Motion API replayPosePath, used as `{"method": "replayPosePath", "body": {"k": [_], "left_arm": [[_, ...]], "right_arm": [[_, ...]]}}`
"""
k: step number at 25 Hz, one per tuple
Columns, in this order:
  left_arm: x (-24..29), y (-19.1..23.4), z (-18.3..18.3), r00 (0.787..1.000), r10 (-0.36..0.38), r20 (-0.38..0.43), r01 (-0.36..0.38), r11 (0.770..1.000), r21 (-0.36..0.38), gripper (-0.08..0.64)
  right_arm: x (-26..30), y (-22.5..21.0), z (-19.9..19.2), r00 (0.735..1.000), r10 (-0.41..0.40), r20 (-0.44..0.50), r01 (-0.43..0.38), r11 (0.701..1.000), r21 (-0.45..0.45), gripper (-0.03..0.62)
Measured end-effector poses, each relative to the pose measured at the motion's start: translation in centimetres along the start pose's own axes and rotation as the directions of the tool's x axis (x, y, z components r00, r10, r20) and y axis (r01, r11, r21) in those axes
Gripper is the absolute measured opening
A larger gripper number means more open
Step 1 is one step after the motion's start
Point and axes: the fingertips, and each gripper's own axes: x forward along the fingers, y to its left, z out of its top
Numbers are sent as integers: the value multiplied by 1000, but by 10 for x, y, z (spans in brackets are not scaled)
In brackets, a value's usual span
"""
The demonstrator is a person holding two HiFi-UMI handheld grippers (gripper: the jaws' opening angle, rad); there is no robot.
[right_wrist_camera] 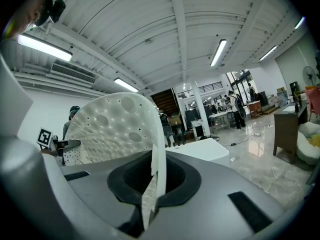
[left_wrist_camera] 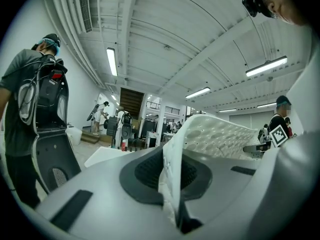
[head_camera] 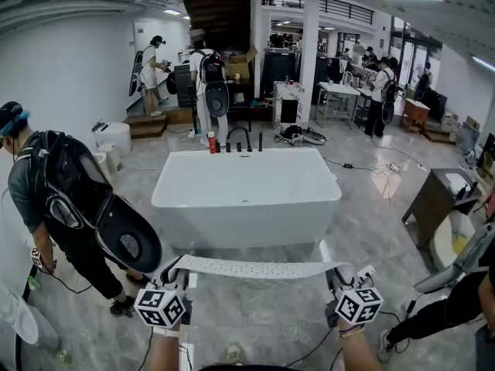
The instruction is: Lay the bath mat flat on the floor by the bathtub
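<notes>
**A:** Where is the bath mat?

**B:** In the air on the near side of the bathtub. It is stretched out as a white, dimpled strip that runs along the tub's long wall. None of it touches the floor.

**A:** And the tools?

**B:** The left gripper is pinched narrow on the mat's left end. The right gripper is clamped the same way on the right end. Each gripper view shows the mat's edge squeezed between the jaws and curling up beyond them.

**A:** So which step is this?

**B:** I'd call it positioning. The mat is spread between both hands in front of the tub and is not yet laid down.

**A:** What does the next move call for?

**B:** Probably lowering both ends together, with the mat kept taut and level so it lands without a fold. Its long edge should end up just beside the tub's near wall. The jaws should let go only once it lies flat.

**A:** Anyone close?

**B:** A person with a backpack stands off the tub's left end, well apart from the mat.
</notes>
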Motion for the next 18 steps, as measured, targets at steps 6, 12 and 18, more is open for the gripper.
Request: {"method": "replayPosePath", "body": {"k": [6, 12, 18], "left_arm": [[28, 14, 5, 1000, -5, -2, 5, 1000, -11, 25], [56, 31, 8, 1000, -15, -6, 15, 1000, -11, 25], [76, 40, 13, 999, -33, -13, 33, 999, -8, 25]], "right_arm": [[29, -6, 11, 1000, -7, 2, 7, 1000, 1, 34], [59, -9, 16, 1000, -13, 0, 13, 1000, 2, 34], [72, -10, 24, 1000, -29, 2, 29, 1000, 5, 34]]}}
